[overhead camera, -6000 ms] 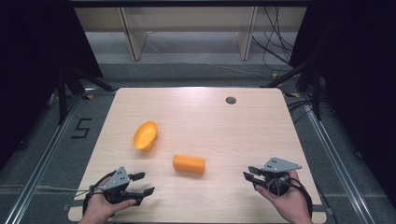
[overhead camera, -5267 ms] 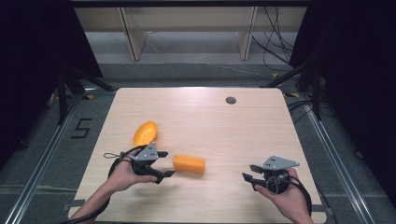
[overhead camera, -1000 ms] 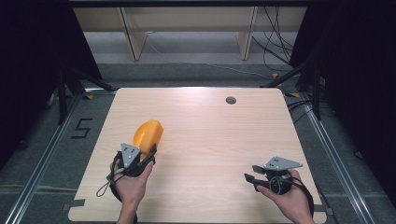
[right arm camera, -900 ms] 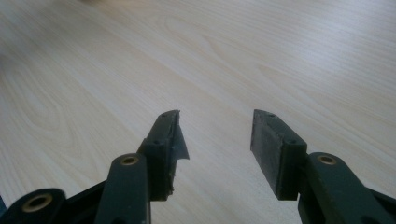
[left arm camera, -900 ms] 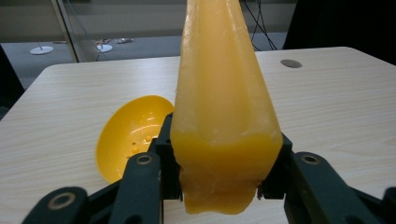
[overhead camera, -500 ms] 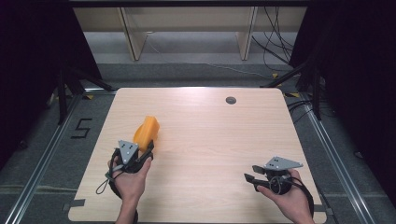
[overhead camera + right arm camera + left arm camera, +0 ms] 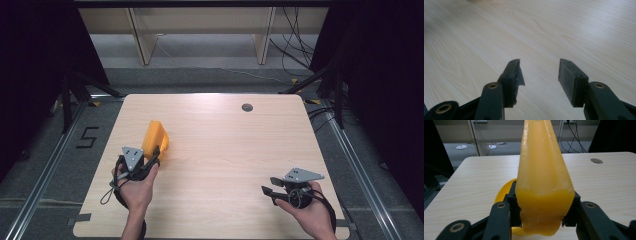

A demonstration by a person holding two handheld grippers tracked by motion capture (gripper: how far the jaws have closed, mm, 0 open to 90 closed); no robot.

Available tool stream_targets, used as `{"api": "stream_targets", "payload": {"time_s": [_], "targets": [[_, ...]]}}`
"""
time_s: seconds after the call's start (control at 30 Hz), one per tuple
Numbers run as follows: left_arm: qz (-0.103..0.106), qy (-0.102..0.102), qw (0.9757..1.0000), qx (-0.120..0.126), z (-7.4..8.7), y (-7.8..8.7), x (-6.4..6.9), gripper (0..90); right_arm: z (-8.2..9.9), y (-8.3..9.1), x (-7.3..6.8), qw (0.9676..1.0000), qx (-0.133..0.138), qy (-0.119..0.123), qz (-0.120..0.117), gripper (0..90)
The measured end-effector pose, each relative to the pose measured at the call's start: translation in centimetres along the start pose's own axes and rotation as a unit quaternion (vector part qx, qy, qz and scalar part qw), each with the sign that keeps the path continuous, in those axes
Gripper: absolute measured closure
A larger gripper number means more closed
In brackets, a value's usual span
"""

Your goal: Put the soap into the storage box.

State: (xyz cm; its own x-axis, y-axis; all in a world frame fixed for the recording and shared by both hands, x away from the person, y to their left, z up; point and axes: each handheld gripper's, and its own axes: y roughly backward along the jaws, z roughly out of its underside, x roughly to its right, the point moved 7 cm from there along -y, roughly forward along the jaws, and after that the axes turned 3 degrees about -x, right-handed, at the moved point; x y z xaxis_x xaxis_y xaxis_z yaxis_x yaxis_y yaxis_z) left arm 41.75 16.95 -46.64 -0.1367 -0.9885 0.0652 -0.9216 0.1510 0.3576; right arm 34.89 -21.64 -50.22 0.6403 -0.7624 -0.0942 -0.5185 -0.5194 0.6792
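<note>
Left hand (image 7: pixel 137 182) raised near the table's (image 7: pixel 220 150) left edge, left gripper (image 7: pixel 150 156) pointing away, jaws clamped on one orange block (image 7: pixel 155 137) held upright just above one yellow bowl (image 7: pixel 504 192). Right hand (image 7: pixel 307 207) resting near the table's front right corner, right gripper (image 7: pixel 265 191) spread, holding nothing.

Orange block (image 7: pixel 544 195); yellow bowl (image 7: pixel 504 192), perhaps; pale wood-grain table (image 7: pixel 225 150).
</note>
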Motion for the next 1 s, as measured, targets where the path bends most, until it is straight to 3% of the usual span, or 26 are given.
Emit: {"api": "stream_targets", "payload": {"time_s": [0.2, 0.23, 0.77, 0.8, 0.9, 1.0], "targets": [[-0.006, 0.000, 1.0000, -0.003, -0.4, -0.5, -0.4, 60.1, 0.0, 0.0, 0.0, 1.0000, -0.001, -0.001, 0.000, 52.5], [-0.007, 0.000, 1.0000, -0.001, -0.5, -0.6, -0.5, 60.1, -0.1, 0.0, 0.2, 0.9999, 0.003, 0.012, 0.005, 52.5], [-0.008, -0.006, 0.9999, -0.009, -0.5, -1.6, -0.6, 60.1, -0.1, 0.0, 0.3, 0.9999, 0.007, 0.010, 0.005, 52.3], [-0.006, -0.007, 0.9999, -0.009, -0.6, -1.7, -0.6, 60.1, -0.1, -0.1, 0.0, 1.0000, 0.006, -0.004, -0.003, 52.3], [-0.006, -0.008, 0.9999, -0.009, -0.6, -1.8, -0.6, 60.1, -0.1, -0.1, 0.0, 1.0000, 0.006, -0.005, -0.004, 52.3], [-0.009, -0.009, 0.9999, -0.009, -0.7, -2.0, -0.7, 60.1, -0.1, 0.0, 0.3, 0.9999, 0.008, 0.009, 0.005, 52.3]]}}
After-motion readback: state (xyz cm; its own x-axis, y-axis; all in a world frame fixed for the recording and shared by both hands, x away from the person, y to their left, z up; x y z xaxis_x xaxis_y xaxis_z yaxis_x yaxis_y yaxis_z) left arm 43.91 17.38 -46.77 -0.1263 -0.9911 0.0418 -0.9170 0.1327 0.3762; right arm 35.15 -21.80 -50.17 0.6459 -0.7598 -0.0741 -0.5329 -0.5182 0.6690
